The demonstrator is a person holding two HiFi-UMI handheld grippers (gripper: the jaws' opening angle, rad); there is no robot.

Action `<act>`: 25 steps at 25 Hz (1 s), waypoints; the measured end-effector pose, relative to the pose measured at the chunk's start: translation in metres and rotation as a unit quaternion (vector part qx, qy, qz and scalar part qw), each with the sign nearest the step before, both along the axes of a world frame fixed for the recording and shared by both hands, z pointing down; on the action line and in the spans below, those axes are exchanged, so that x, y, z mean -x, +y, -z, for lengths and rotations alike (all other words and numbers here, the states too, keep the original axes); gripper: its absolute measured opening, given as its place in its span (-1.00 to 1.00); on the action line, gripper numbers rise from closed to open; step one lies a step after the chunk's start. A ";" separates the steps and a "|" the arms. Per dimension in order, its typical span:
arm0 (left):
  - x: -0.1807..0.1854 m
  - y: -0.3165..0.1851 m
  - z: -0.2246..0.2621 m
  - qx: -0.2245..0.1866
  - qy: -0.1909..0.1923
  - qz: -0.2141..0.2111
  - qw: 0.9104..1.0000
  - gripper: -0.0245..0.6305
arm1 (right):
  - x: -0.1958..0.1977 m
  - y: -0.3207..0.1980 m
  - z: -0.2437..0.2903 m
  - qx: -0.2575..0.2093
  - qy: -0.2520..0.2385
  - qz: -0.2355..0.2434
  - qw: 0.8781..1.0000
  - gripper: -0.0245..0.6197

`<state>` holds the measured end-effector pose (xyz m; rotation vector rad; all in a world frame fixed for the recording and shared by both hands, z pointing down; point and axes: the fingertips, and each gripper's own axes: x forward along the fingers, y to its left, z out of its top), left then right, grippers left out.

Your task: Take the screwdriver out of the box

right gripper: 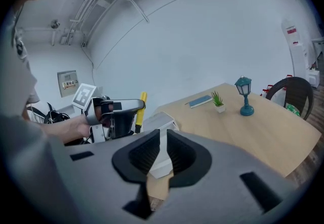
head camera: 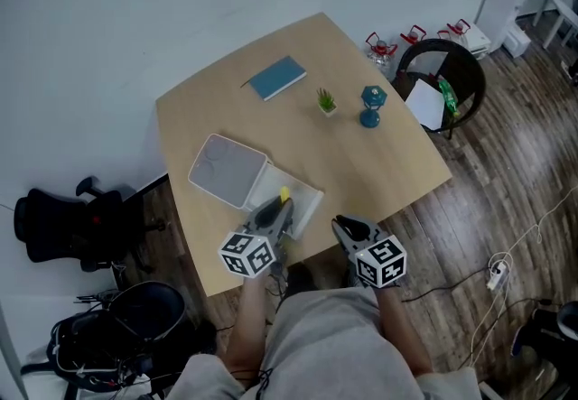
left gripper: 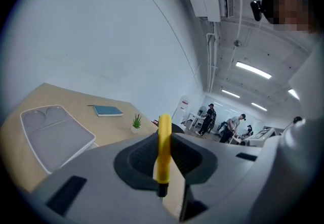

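A person stands at a wooden table (head camera: 379, 163) with a gripper in each hand. The left gripper (head camera: 274, 213), at lower centre of the head view, is clamped on a yellow screwdriver (head camera: 284, 197). In its own view the yellow handle stands nearly upright across the jaws, with the dark end pointing down. The tool sits over the open white box (head camera: 312, 200), whose lid (head camera: 226, 171) lies flat to the upper left. It looks lifted clear of the tray, though the head view does not settle that. The right gripper (head camera: 348, 228) hangs just right of the box, its jaws a narrow slit apart and empty. The left hand likely need only carry the tool sideways, past the box rim.
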<state>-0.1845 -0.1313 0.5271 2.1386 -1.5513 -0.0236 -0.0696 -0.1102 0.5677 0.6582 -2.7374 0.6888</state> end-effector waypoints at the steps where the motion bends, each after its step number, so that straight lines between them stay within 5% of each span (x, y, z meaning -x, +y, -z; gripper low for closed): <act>1: -0.002 0.002 0.002 -0.003 0.008 -0.001 1.000 -0.71 | -0.001 0.000 0.001 0.000 -0.001 0.001 1.000 -0.78; 17: -0.036 0.039 0.008 -0.043 0.110 0.026 0.993 -0.71 | -0.033 0.023 0.003 -0.004 -0.003 0.028 1.000 -0.78; 25: -0.053 0.054 0.010 -0.065 0.122 0.048 0.989 -0.71 | -0.052 0.042 -0.011 0.023 -0.021 0.054 0.998 -0.80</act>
